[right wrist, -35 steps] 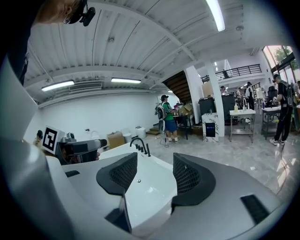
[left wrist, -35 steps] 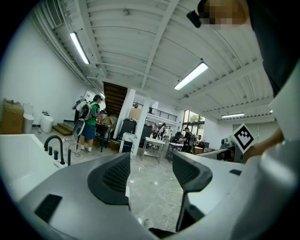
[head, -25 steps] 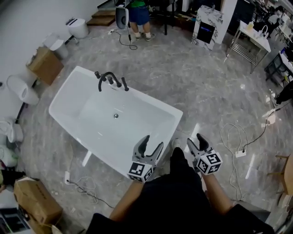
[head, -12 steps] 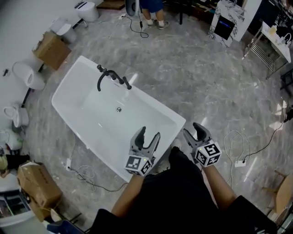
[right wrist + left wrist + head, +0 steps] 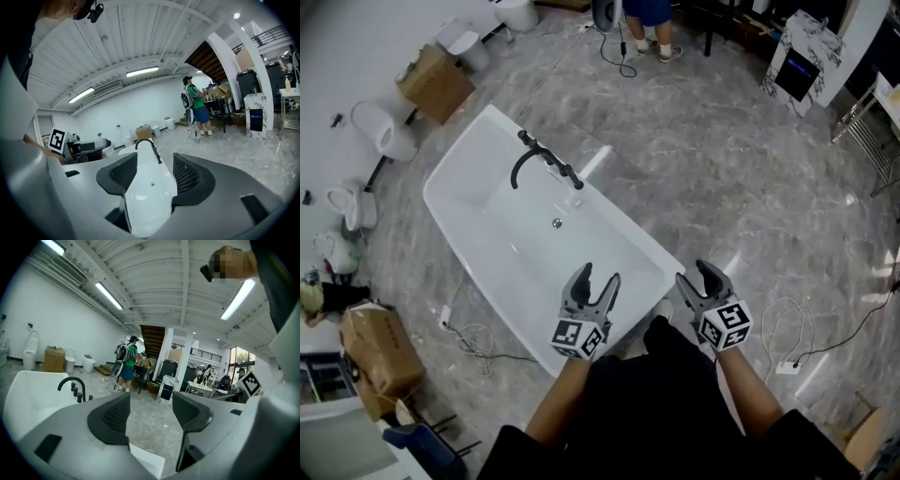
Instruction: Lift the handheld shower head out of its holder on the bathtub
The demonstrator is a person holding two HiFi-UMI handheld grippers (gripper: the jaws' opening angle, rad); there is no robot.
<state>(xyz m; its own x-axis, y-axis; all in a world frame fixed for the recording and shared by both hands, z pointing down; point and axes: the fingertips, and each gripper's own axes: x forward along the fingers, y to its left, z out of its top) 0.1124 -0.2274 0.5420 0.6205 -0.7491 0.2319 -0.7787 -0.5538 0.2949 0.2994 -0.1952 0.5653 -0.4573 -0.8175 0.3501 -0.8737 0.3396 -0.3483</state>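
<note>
A white freestanding bathtub point(image 5: 450, 202) lies diagonally on the marble floor. On its far rim stands a black faucet set point(image 5: 530, 155) with the black handheld shower head point(image 5: 572, 177) resting in its holder at the right end. The same faucet set point(image 5: 75, 389) shows at the left of the left gripper view, and it point(image 5: 149, 146) appears far off between the jaws in the right gripper view. My left gripper point(image 5: 598, 281) is open above the tub's near end. My right gripper point(image 5: 699, 275) is open over the floor just right of the tub. Both are empty and far from the shower head.
Cardboard boxes point(image 5: 436, 82) and toilets point(image 5: 382, 136) line the left wall. A person point(image 5: 652, 19) stands beyond the tub near a cable. Another cable with a white plug point(image 5: 787, 367) lies on the floor to the right, and a cord point(image 5: 473, 342) trails left of the tub.
The view has shifted so the tub and faucet now sit farther right and lower in frame. Both grippers stay open in about the same place.
</note>
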